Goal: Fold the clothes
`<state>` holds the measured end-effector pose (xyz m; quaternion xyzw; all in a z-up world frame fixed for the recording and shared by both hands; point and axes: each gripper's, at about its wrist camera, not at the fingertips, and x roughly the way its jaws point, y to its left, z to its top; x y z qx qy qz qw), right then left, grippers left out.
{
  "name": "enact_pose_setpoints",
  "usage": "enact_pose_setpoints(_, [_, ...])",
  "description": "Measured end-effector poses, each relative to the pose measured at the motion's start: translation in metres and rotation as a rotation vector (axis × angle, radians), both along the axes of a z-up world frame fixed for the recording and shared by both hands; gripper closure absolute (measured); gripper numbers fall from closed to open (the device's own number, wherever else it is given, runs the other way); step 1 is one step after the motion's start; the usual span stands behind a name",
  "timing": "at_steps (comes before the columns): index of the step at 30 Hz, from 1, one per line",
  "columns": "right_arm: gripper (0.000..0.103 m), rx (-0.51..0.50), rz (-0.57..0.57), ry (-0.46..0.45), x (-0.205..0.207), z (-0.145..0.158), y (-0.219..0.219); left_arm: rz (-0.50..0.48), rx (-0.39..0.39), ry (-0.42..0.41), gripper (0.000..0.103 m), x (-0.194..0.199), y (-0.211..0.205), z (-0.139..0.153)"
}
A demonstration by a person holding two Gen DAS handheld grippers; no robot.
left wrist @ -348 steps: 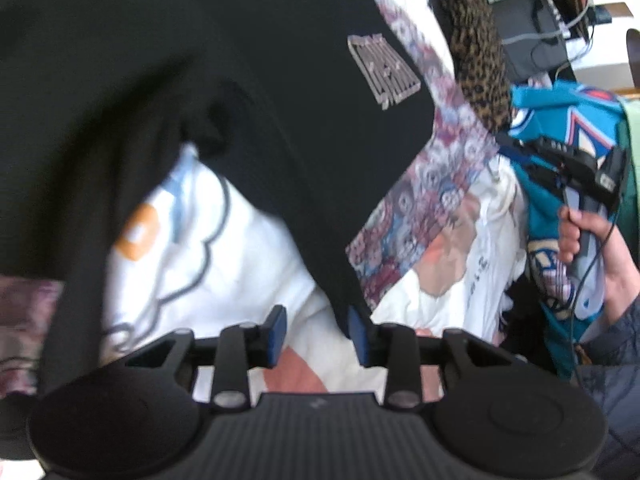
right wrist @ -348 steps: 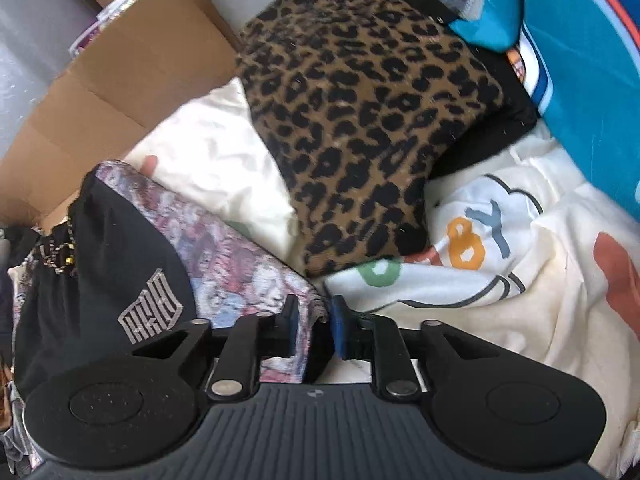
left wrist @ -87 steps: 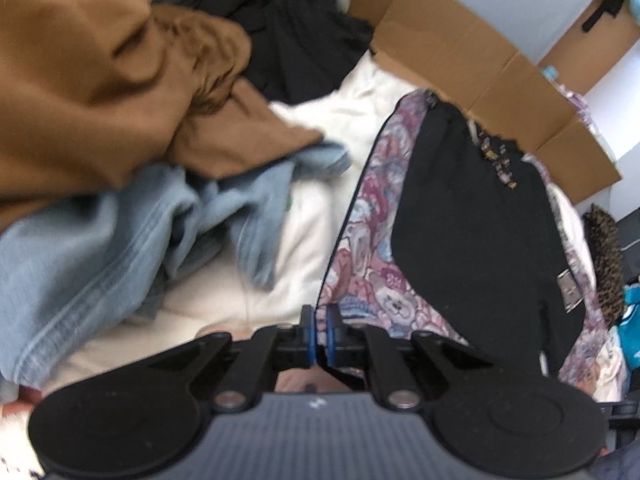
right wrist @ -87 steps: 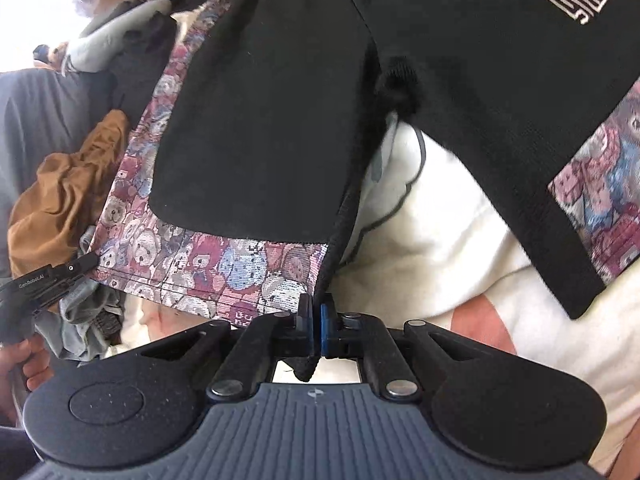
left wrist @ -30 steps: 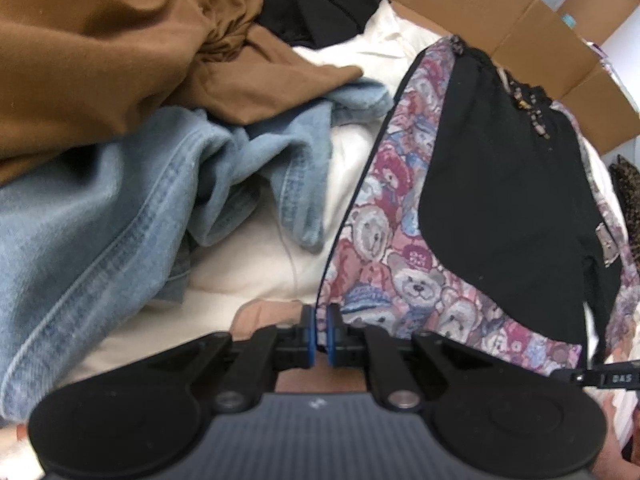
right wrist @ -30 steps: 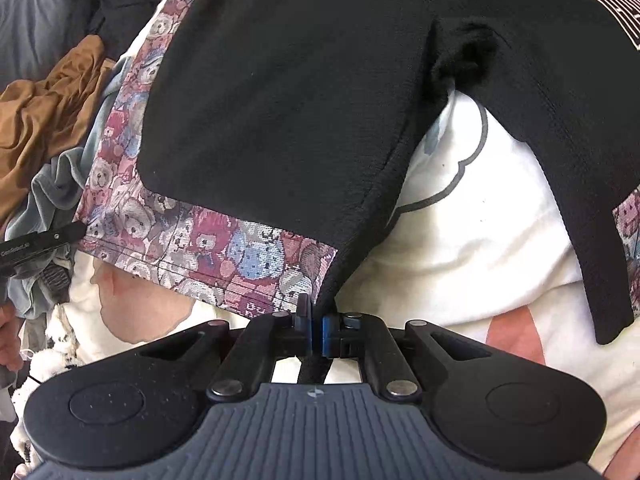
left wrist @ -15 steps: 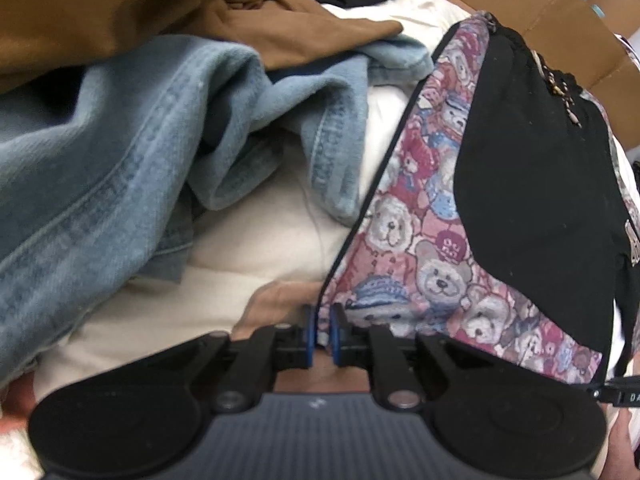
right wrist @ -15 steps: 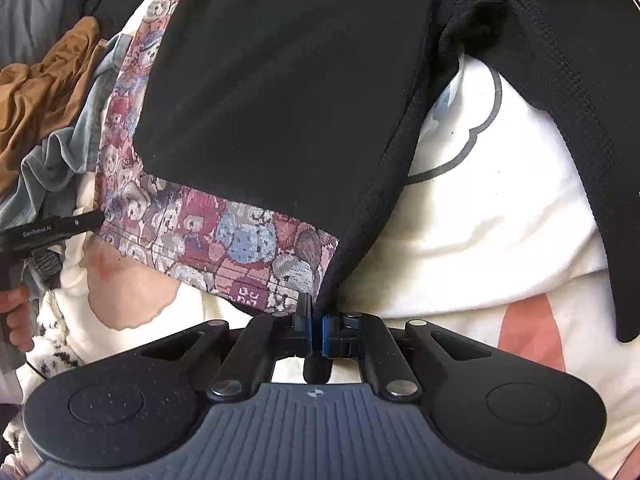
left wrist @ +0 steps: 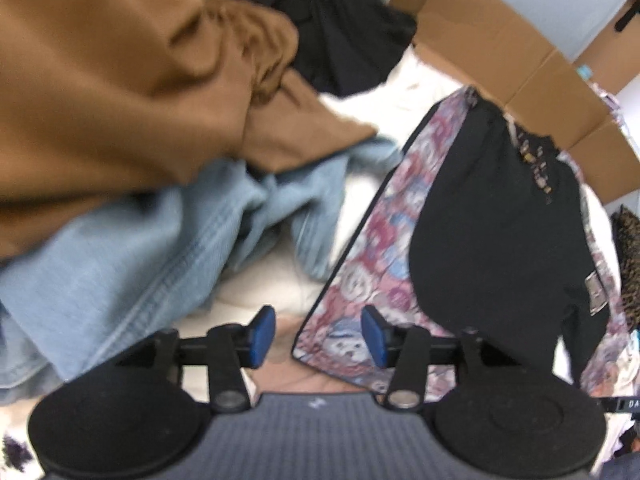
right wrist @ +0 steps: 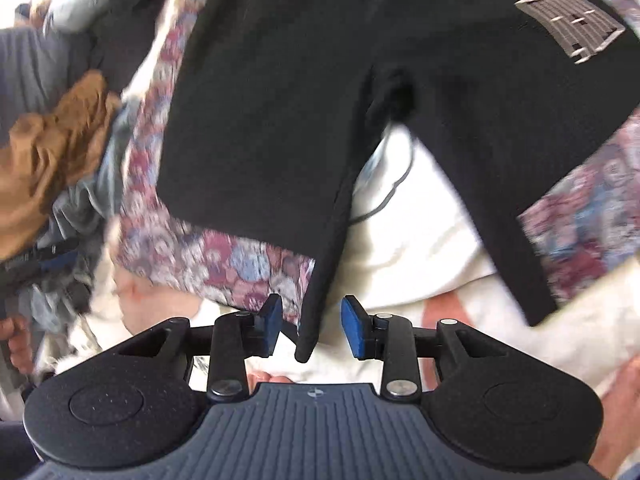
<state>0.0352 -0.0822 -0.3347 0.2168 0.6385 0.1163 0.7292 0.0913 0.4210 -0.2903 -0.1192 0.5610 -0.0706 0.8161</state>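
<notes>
A pair of black shorts (right wrist: 288, 92) with teddy-bear print side panels (right wrist: 224, 264) lies spread flat on a white printed sheet (right wrist: 416, 248). In the left wrist view the same shorts (left wrist: 492, 232) stretch away to the right, with their bear-print panel (left wrist: 372, 264) nearest me. My left gripper (left wrist: 318, 336) is open, and the corner of that printed hem lies loose between its blue pads. My right gripper (right wrist: 310, 332) is open too, with the tip of the black inner leg hem (right wrist: 306, 344) lying free between its pads.
A brown garment (left wrist: 120, 80) and light blue jeans (left wrist: 132, 264) are heaped at the left, with dark clothes (left wrist: 340, 40) behind. Cardboard flaps (left wrist: 492, 48) stand at the back. A leopard-print item (left wrist: 628, 248) shows at the right edge. A hand (right wrist: 16, 344) holds the other gripper.
Both grippers were shut on the shorts' hem half a second ago and have opened, letting go of the cloth. The shorts now rest flat on the sheet.
</notes>
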Motion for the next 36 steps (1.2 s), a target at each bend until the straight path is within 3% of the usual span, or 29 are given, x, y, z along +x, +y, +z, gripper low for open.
enact_pose_setpoints(11, [0.058,-0.084,-0.016,-0.17,0.013,0.111,-0.055,-0.031,0.014,-0.13,0.04,0.002,-0.013,0.095])
enact_pose_setpoints(13, [0.058,-0.102,-0.02,-0.199,0.014,0.13,-0.063,-0.032,0.025,-0.148,0.034,0.001,-0.017,0.112])
enact_pose_setpoints(17, [0.057,-0.08,-0.07,-0.238,0.014,0.164,-0.08,-0.029,0.031,-0.182,0.033,-0.004,-0.022,0.148])
enact_pose_setpoints(21, [0.056,-0.05,-0.1,-0.292,0.012,0.195,-0.096,-0.036,0.041,-0.225,0.02,-0.011,-0.027,0.182])
enact_pose_setpoints(28, [0.045,-0.063,-0.103,-0.389,0.005,0.249,-0.115,-0.015,0.087,-0.284,0.013,-0.02,-0.029,0.233])
enact_pose_setpoints(36, [0.034,-0.094,-0.107,-0.419,0.012,0.311,-0.136,0.007,0.118,-0.308,0.011,-0.024,-0.036,0.281])
